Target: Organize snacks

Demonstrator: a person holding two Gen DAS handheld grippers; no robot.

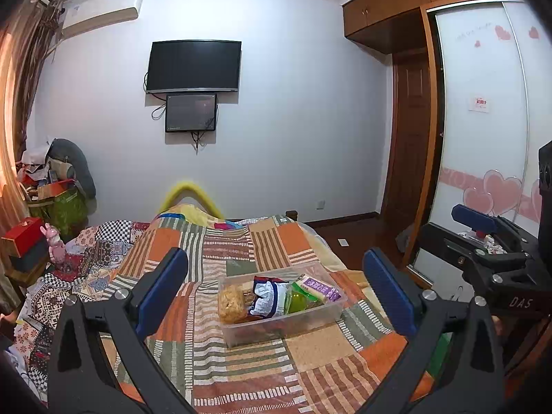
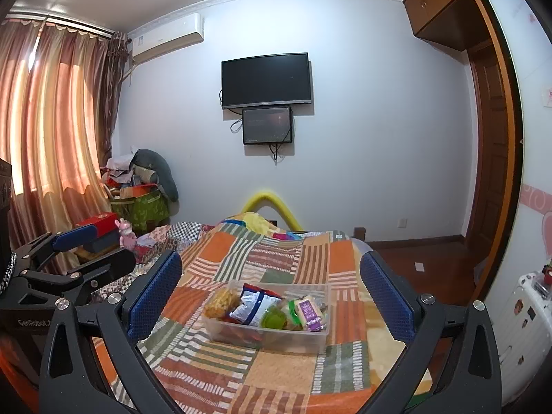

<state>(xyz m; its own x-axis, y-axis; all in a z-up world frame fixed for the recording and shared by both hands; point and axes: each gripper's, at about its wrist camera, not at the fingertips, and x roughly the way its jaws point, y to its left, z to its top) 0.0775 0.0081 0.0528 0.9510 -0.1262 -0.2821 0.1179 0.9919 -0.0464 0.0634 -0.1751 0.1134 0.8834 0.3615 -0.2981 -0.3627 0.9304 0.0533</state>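
A clear plastic box point(image 1: 310, 324) point(image 2: 310, 339) sits on the patchwork bed cover, holding several snacks: a golden snack bag point(image 1: 230, 303) point(image 2: 220, 303), a blue and white packet point(image 1: 267, 298) point(image 2: 254, 305), a green jelly cup point(image 1: 299, 302) point(image 2: 273, 319) and a yellow and purple packet point(image 1: 321, 288) point(image 2: 309, 312). My left gripper point(image 1: 276, 276) is open and empty, held above the bed short of the box. My right gripper point(image 2: 270, 279) is open and empty, also short of the box. Each gripper shows at the side of the other's view.
The bed cover point(image 1: 241, 362) spreads around the box. A cluttered corner with bags point(image 1: 58, 186) and a red box point(image 1: 26, 234) lies left. A wardrobe point(image 1: 483, 138) and a white suitcase point(image 2: 524, 310) stand right. A TV point(image 2: 266, 79) hangs on the far wall.
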